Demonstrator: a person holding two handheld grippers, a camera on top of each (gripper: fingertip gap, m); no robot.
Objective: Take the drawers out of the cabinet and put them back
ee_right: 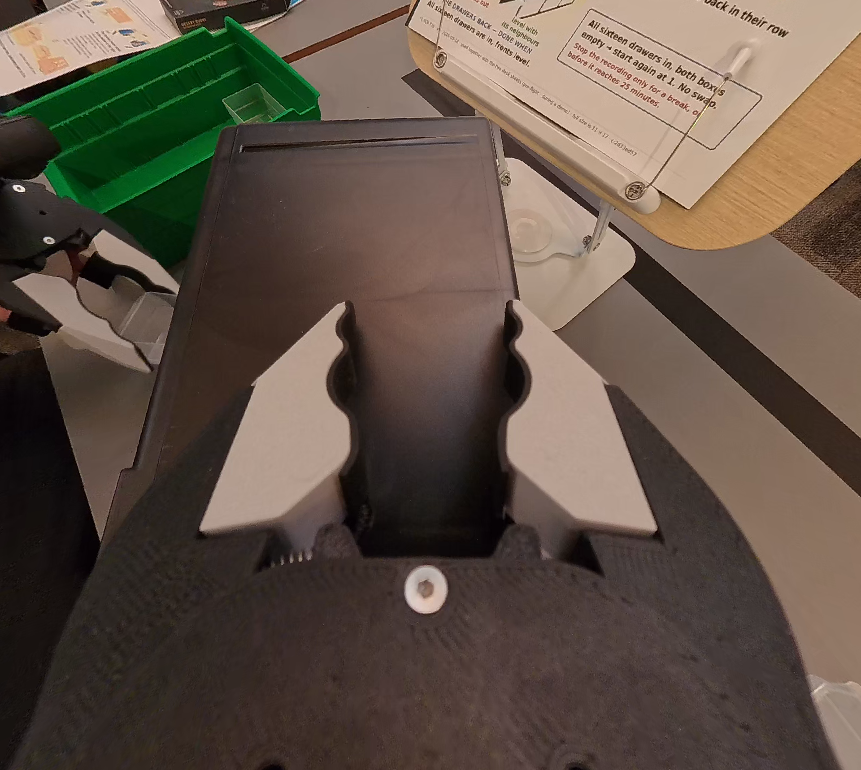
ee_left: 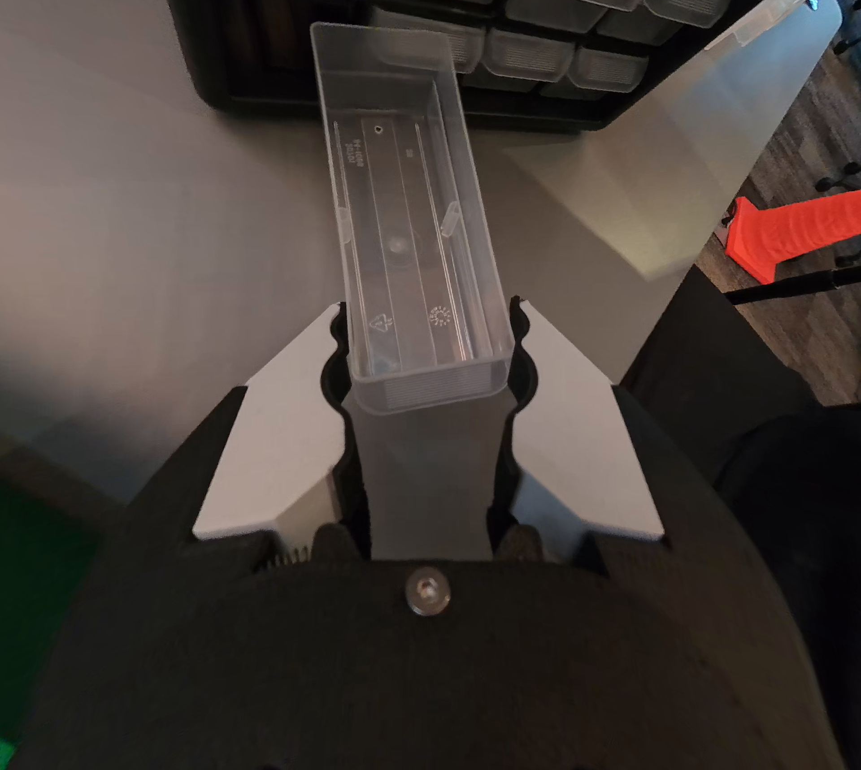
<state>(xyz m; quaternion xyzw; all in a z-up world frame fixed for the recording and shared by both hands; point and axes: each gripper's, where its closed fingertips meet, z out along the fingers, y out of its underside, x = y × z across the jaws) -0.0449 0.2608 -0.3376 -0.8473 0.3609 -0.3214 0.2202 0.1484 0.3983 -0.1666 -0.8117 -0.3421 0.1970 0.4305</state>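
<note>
A: How does the left gripper (ee_left: 427, 356) look?

B: It has a wide black body with a rough printed surface. Two light grey fingers (ee_left: 279, 435) come out of it, each like a wedge. The inner edges are black and wavy. One silver screw (ee_left: 427, 597) with a hex socket sits in the middle of the body. A small metal spring (ee_left: 289, 557) shows near the base of the finger on the left of the picture.

A: And the right gripper (ee_right: 427, 356)?

B: The same build: black textured body, grey wedge fingers (ee_right: 573, 435) with wavy black edges, a pale screw (ee_right: 425, 588) in the middle, a spring (ee_right: 294, 556) at the base.
</note>
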